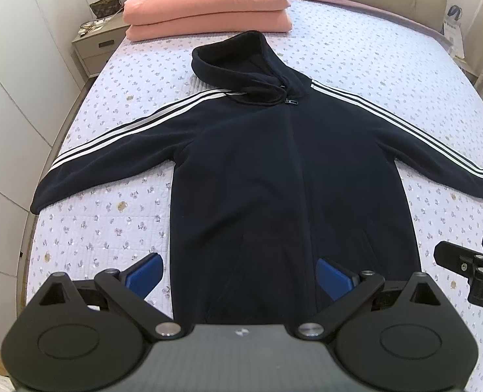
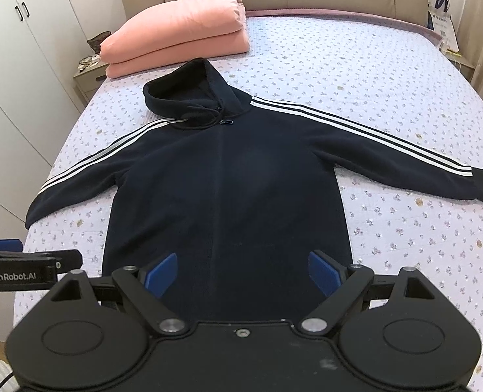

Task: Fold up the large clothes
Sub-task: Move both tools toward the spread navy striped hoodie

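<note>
Lying flat ahead of your left claw [image 1: 238, 276] and right claw [image 2: 243, 274], both spread empty: hoodie [image 1: 274, 170] on bed [image 1: 110, 228]. Probably soft, thick, floppy; pinch each cuff.

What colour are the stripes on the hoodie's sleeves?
White stripes on the dark navy hoodie, clearest in the right wrist view.

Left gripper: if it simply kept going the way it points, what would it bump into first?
Probably the navy hoodie: the open left gripper points along its body near the hem. Depth is unclear.
</note>
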A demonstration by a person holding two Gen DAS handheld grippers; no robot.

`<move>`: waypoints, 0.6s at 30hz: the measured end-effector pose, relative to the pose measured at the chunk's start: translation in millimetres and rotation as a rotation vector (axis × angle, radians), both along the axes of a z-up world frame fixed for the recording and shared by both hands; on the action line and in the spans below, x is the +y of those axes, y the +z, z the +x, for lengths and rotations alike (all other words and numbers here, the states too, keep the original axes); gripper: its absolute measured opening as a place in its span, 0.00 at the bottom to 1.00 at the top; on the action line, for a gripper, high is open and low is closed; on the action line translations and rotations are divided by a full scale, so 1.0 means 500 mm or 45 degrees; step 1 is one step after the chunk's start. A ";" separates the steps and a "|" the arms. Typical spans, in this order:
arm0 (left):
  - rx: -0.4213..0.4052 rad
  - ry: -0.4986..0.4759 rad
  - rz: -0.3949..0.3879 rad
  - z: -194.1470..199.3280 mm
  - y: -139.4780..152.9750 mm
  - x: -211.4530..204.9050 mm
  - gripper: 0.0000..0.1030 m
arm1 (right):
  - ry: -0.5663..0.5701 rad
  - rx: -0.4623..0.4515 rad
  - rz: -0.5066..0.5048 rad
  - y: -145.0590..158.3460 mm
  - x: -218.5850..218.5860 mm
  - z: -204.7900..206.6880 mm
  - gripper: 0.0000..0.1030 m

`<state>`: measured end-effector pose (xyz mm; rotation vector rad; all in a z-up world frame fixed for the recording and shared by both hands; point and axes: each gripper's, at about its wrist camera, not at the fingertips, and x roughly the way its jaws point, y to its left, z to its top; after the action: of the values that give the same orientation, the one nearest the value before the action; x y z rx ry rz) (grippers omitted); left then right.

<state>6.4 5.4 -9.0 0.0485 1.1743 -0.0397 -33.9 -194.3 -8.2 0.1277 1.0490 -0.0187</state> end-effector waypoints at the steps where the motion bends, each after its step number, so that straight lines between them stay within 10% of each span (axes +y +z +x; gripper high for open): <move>1: 0.006 0.000 0.000 0.001 -0.003 -0.001 0.98 | 0.000 -0.001 -0.004 0.001 0.001 0.000 0.99; 18: 0.015 0.023 0.001 0.000 -0.006 0.010 0.98 | -0.007 0.008 -0.021 -0.004 0.003 0.000 0.99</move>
<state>6.5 10.1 -12.2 0.0383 1.1861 -0.0232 -33.9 -192.6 -10.3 0.1155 1.0542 -0.0324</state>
